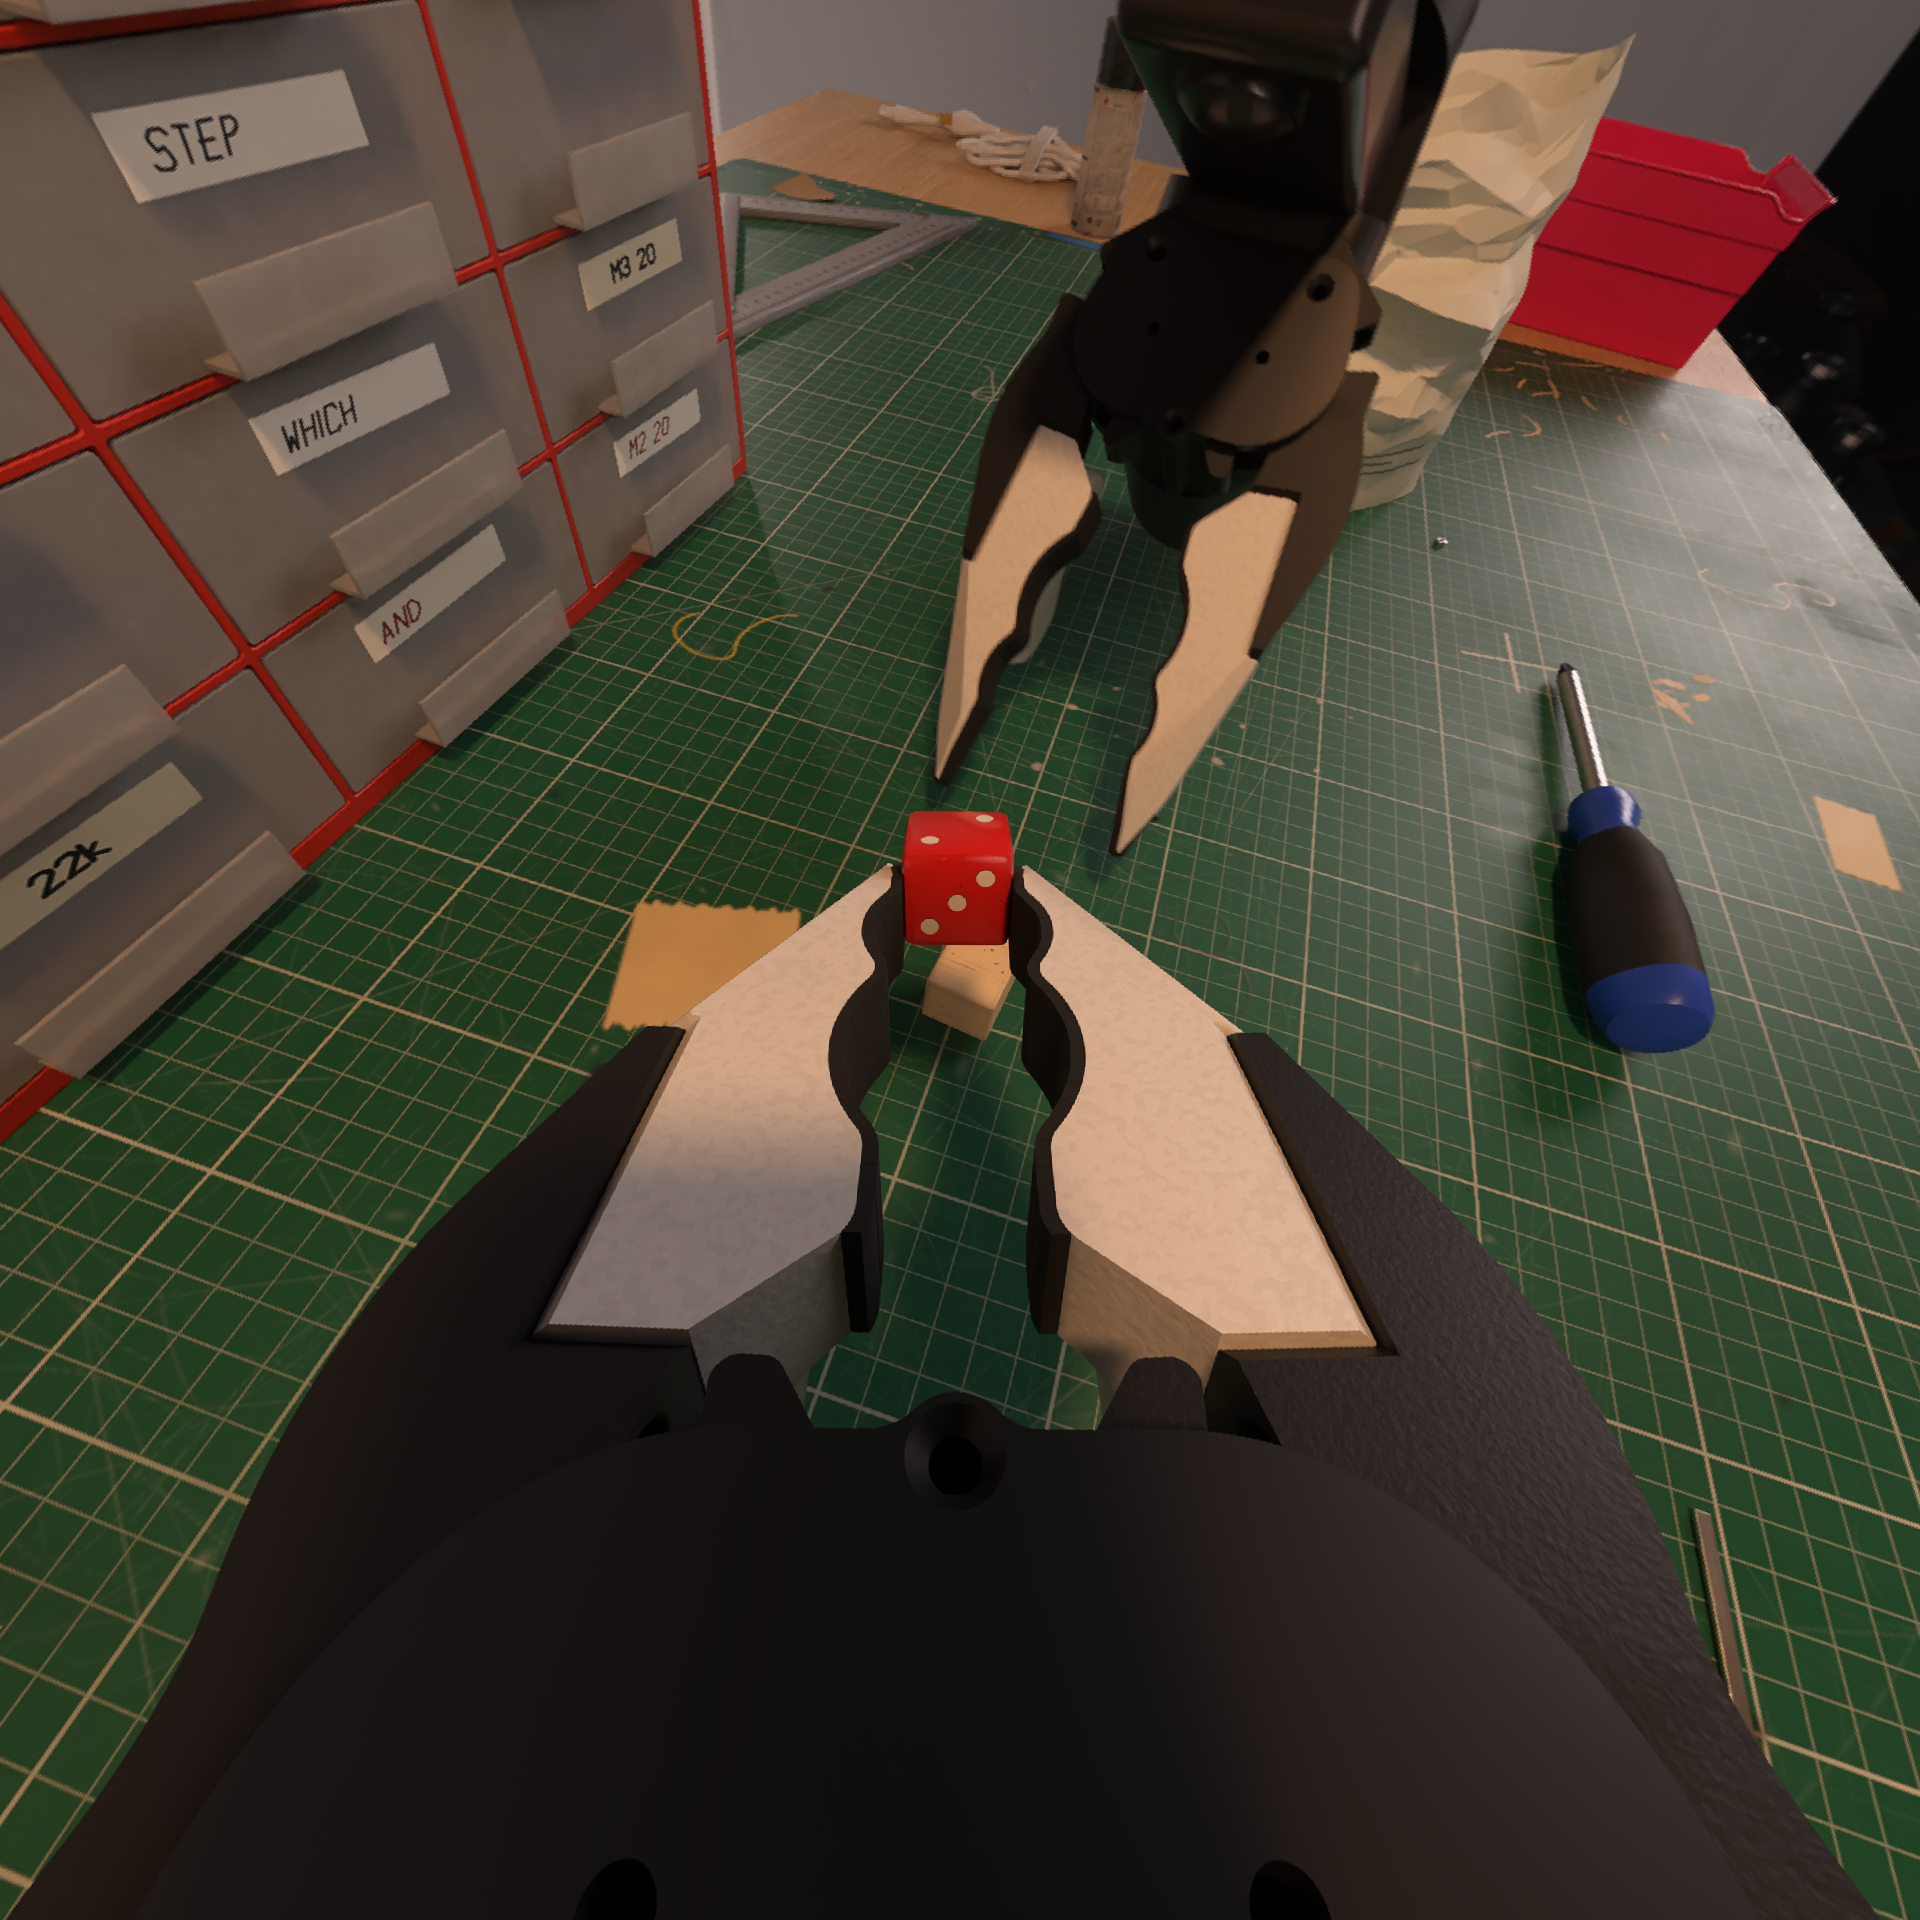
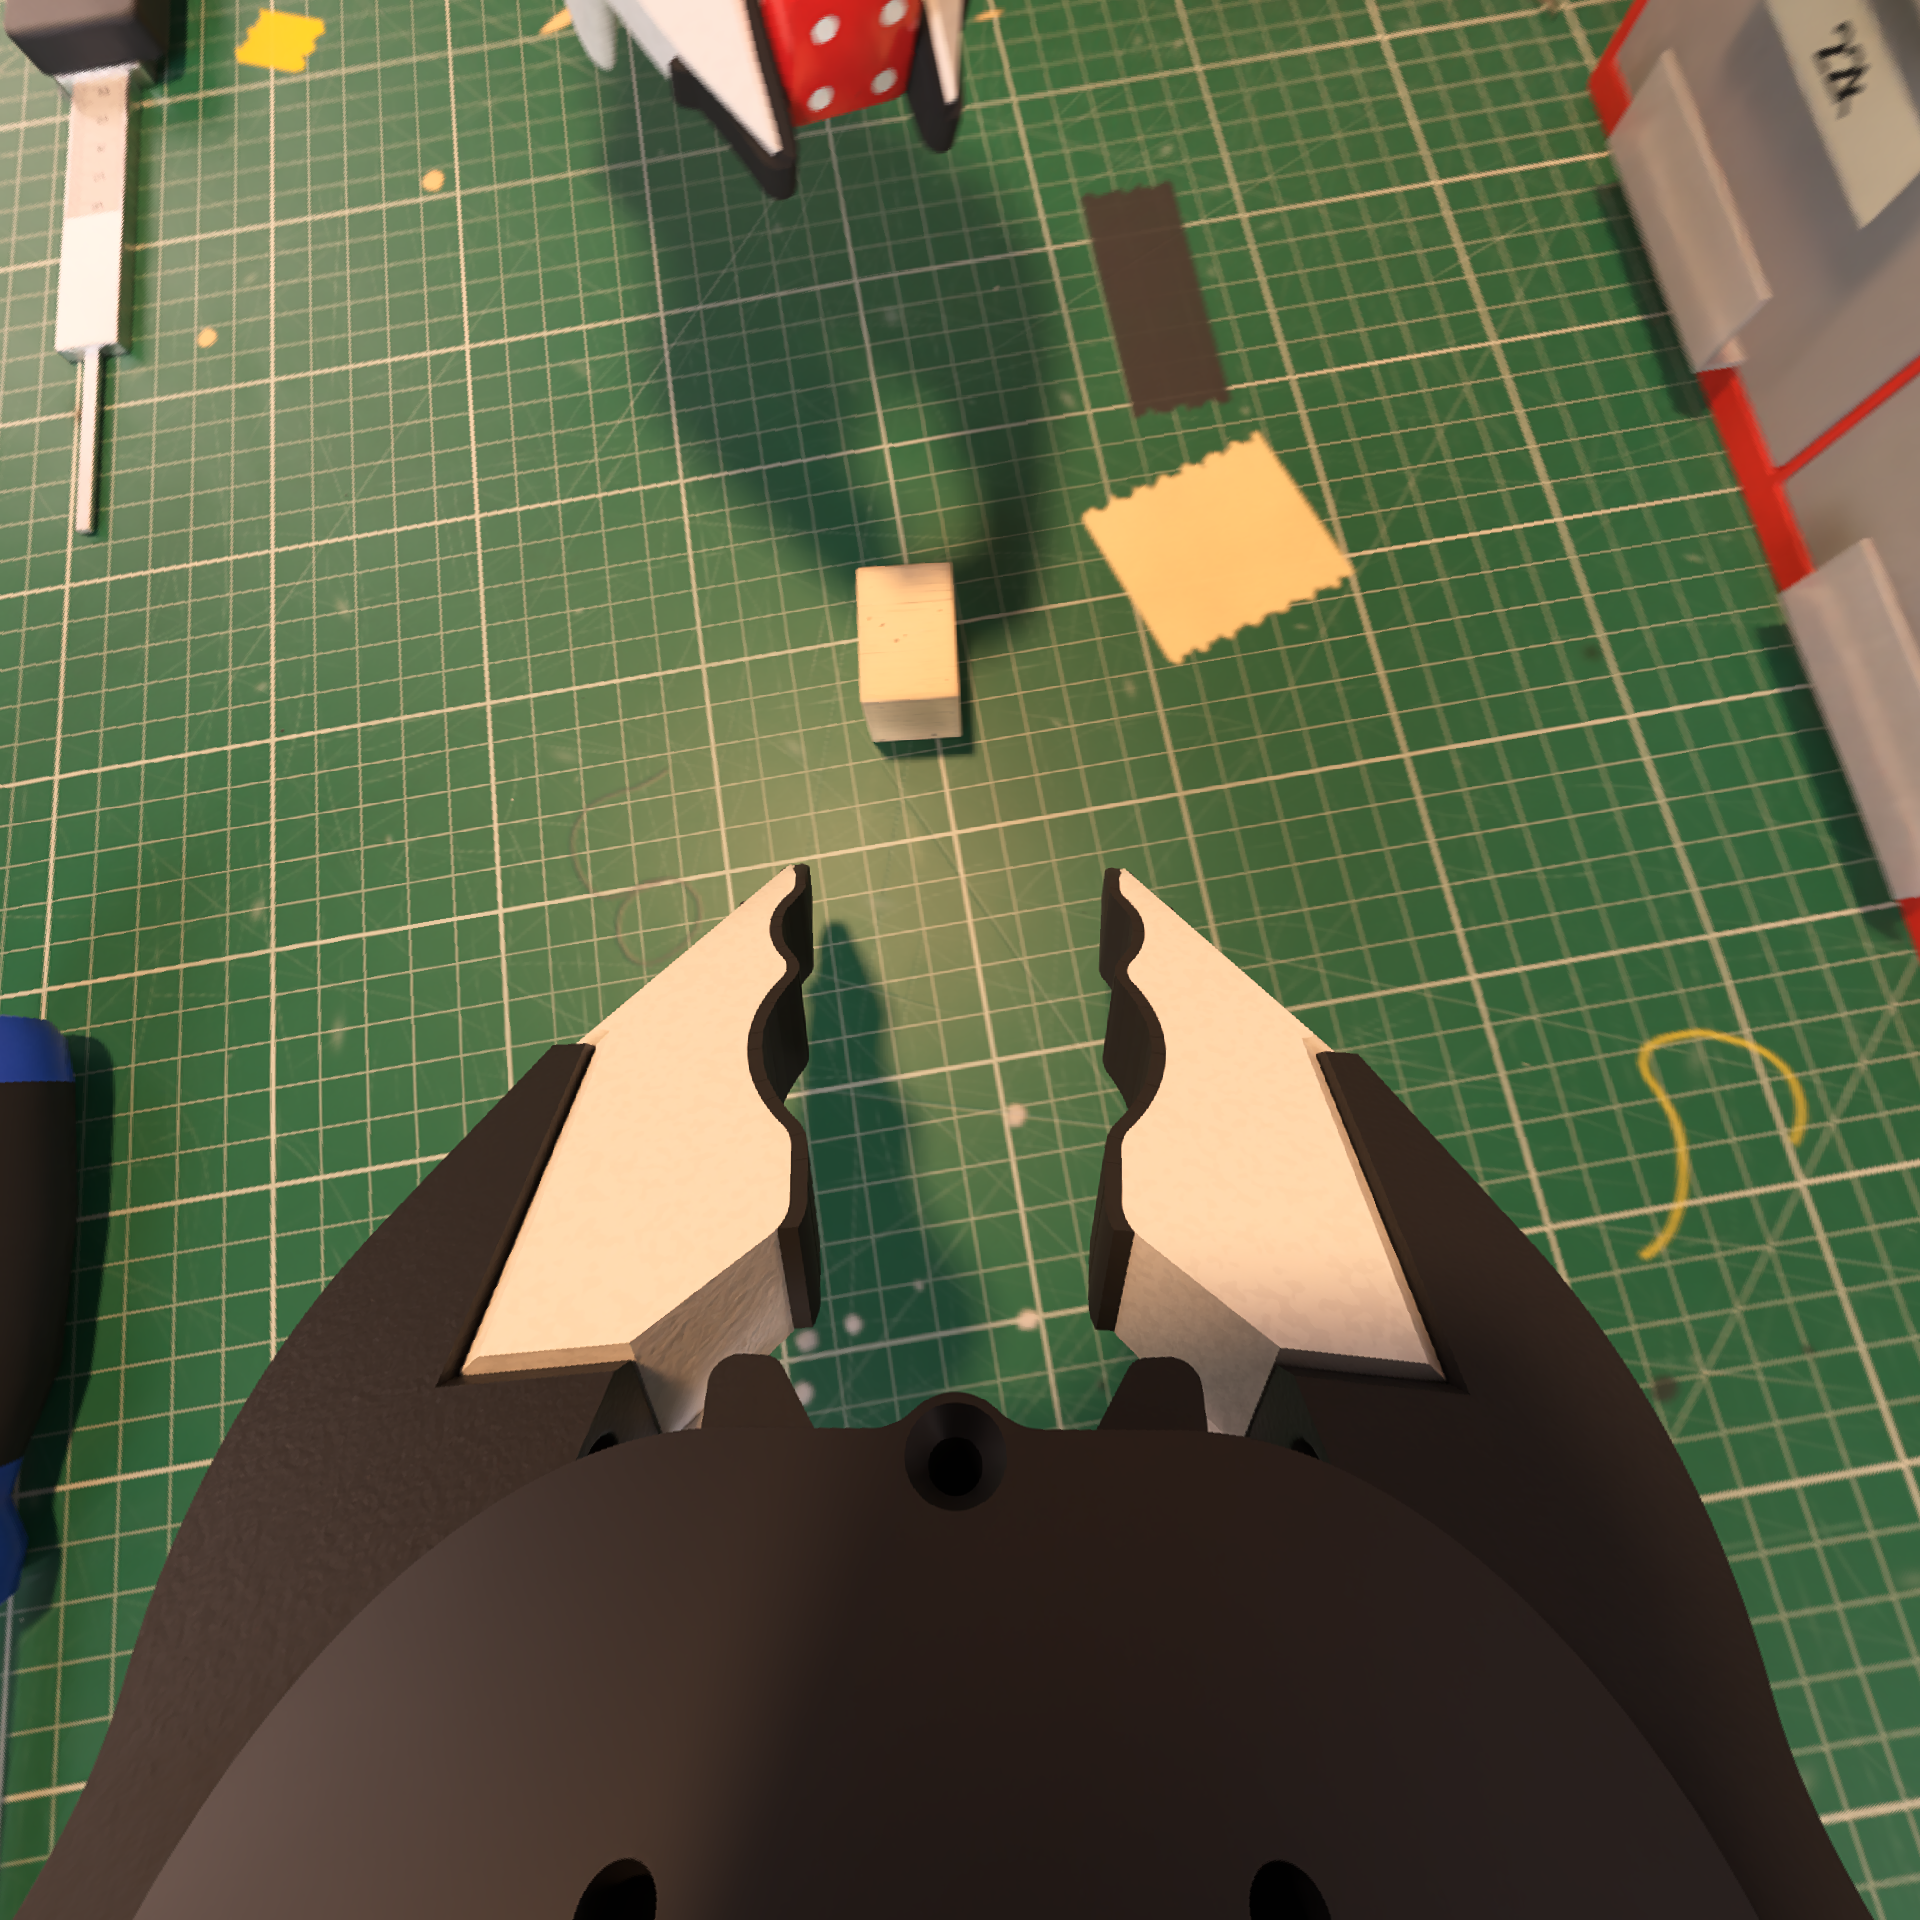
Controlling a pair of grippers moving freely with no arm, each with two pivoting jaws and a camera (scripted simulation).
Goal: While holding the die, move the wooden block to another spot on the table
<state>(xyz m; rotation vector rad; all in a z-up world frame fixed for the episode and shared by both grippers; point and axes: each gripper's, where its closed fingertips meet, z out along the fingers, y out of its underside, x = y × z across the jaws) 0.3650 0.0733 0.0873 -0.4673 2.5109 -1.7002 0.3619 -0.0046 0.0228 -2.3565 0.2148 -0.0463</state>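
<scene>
My left gripper is shut on a red die with white pips, held above the green cutting mat. The pale wooden block lies on the mat under the die, partly hidden by my left fingers. In the right wrist view the block lies ahead of my right gripper, which is open, empty and apart from it. The right gripper also shows in the left wrist view, pointing down beyond the die. The left gripper with the die shows at the top of the right wrist view.
A red-framed drawer cabinet stands along one side. A blue and black screwdriver lies on the mat. A tan tape patch and a dark tape strip lie near the block. A crumpled paper bag, red bins and a white metal tool stand farther off.
</scene>
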